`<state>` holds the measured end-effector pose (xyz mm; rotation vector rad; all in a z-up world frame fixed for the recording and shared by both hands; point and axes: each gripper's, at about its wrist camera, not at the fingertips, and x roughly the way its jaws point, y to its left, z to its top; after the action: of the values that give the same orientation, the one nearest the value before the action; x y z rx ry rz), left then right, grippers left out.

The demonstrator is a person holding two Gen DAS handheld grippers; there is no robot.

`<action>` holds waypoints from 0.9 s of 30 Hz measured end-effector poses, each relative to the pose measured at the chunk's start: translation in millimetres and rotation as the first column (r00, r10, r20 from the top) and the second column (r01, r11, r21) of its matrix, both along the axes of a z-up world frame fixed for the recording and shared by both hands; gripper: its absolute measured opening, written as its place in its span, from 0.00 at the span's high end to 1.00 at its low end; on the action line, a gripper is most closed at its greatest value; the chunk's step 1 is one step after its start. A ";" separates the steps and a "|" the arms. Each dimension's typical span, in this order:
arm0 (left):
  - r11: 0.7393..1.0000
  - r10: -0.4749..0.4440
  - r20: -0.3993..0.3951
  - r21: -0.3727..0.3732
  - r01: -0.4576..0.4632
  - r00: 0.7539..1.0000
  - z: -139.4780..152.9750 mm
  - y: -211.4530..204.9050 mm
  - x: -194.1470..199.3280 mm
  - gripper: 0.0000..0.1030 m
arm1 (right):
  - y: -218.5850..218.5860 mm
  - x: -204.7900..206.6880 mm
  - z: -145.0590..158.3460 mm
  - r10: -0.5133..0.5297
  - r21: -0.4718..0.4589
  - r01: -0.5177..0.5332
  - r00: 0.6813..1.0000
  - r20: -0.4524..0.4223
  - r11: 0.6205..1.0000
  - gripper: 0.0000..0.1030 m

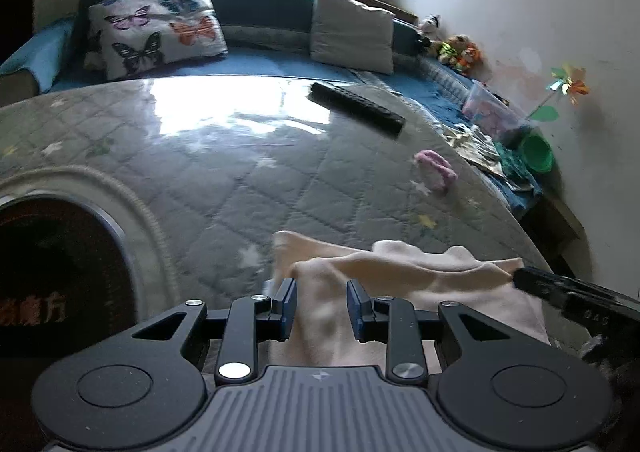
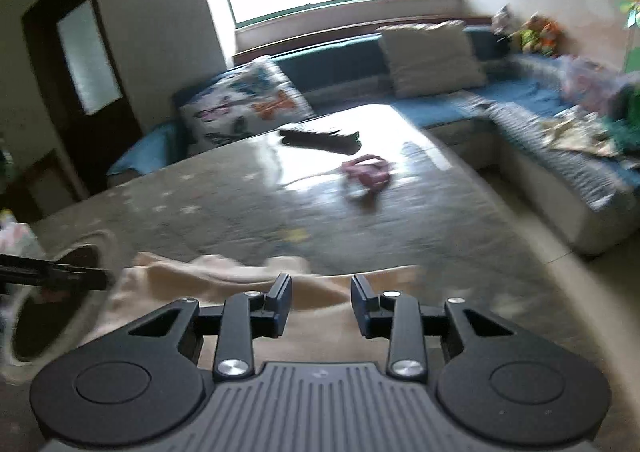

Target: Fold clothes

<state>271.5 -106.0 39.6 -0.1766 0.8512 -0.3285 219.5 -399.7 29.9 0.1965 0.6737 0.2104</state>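
Showing black arms with round joints and shiny silver screws on the left gripper [image 1: 321,294]. Wearing blue pads [image 1: 289,294] inside the fingers. Looking the same on the right gripper [image 2: 321,290], with a grey ribbed body behind.

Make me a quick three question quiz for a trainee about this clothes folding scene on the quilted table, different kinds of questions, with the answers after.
1. True or false: the left gripper is clamped shut on the cream garment.
2. Multiple choice: what lies on the quilted table between the garment and the black remote? A) a green cup B) a small pink item C) a butterfly pillow
3. Short answer: which gripper's tip shows at the right edge of the left wrist view, and what is it beside?

Key
1. False: its jaws stand apart over the cloth.
2. B, the small pink item.
3. The right gripper, at the garment's right edge.
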 end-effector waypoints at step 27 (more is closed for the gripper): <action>0.986 -0.106 0.056 0.133 0.098 0.993 -14.2 -17.3 -26.6 0.52 | 55.7 -26.1 -5.5 0.092 -0.148 -0.089 0.996 0.016 0.985 0.14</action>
<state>244.9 -123.2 25.4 -0.0011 0.8178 -0.3714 193.5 -344.0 24.4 0.0215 0.6735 0.2486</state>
